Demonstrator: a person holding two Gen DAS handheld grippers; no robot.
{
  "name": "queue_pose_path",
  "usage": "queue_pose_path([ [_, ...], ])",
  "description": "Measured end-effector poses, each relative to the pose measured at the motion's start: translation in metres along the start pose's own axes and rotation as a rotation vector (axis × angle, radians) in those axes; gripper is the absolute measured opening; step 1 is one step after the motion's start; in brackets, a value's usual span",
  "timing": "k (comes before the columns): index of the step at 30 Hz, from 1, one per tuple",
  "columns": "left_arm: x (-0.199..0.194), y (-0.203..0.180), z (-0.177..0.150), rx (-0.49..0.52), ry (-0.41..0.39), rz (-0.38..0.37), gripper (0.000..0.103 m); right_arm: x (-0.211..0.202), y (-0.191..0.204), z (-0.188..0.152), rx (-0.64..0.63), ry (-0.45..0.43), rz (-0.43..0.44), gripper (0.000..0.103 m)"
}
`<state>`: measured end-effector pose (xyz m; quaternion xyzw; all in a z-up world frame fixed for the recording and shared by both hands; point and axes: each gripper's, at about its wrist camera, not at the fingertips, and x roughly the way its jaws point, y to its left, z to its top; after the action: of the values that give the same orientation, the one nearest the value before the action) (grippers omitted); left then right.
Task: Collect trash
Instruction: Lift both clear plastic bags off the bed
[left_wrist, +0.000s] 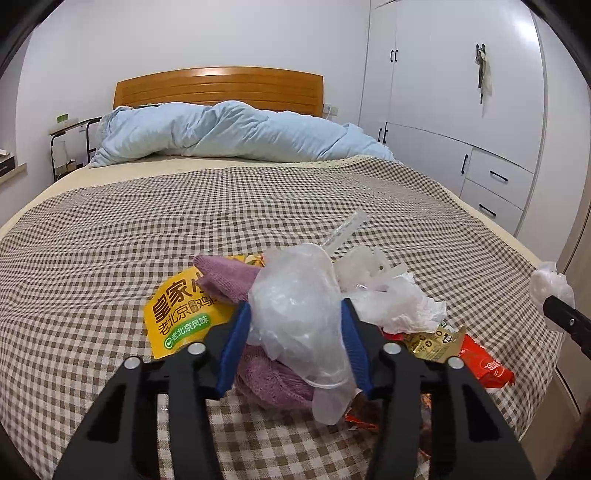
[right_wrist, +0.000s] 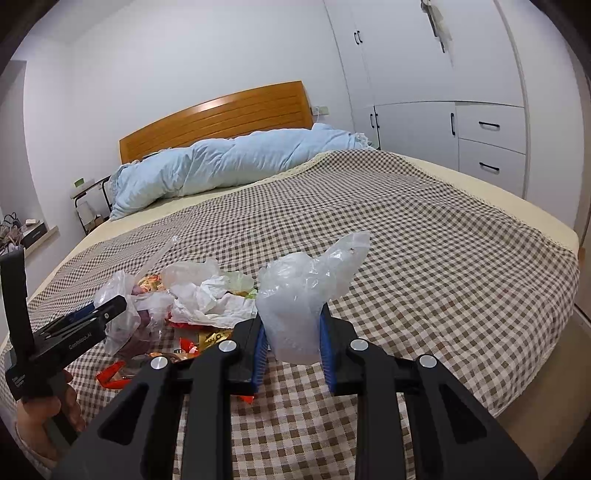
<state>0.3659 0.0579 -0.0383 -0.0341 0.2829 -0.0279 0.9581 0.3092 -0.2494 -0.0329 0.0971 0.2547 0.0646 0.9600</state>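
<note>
on a checked bed (left_wrist: 110, 236), near its foot edge, the left gripper (left_wrist: 293, 328) pinches a clear crumpled bag (left_wrist: 295, 306) atop a trash pile (left_wrist: 399, 306). the right gripper (right_wrist: 291, 339) pinches a second bag (right_wrist: 303, 295) (held above the bed's foot). thin, slippery film may slide from the blue pads (left_wrist: 236, 343); the fuzzy purple cloth (left_wrist: 229, 277) beneath could snag and lift too. glossy yellow wrapper (left_wrist: 181, 310) and wrinkled tissue (left_wrist: 402, 302) lie loose.

Both tongs share one build: the left tongs (left_wrist: 295, 314) and the right tongs (right_wrist: 291, 325) have black angular arms, silver round screws and ribbed blue pads (white lettering marks the left one's side).
</note>
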Motion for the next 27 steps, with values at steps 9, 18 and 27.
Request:
queue_pose_path([
  [9, -0.022, -0.004, 0.004, 0.059, -0.077, 0.0, 0.025, 0.001, 0.007, -0.001, -0.017, -0.004, 0.006, 0.024],
  [18, -0.057, 0.001, 0.013, 0.035, -0.198, -0.025, 0.021, 0.001, 0.017, -0.003, -0.048, -0.014, 0.007, 0.024],
  [27, -0.085, 0.009, 0.02, -0.002, -0.261, -0.064, 0.021, 0.001, 0.023, -0.004, -0.075, -0.028, 0.013, 0.024],
])
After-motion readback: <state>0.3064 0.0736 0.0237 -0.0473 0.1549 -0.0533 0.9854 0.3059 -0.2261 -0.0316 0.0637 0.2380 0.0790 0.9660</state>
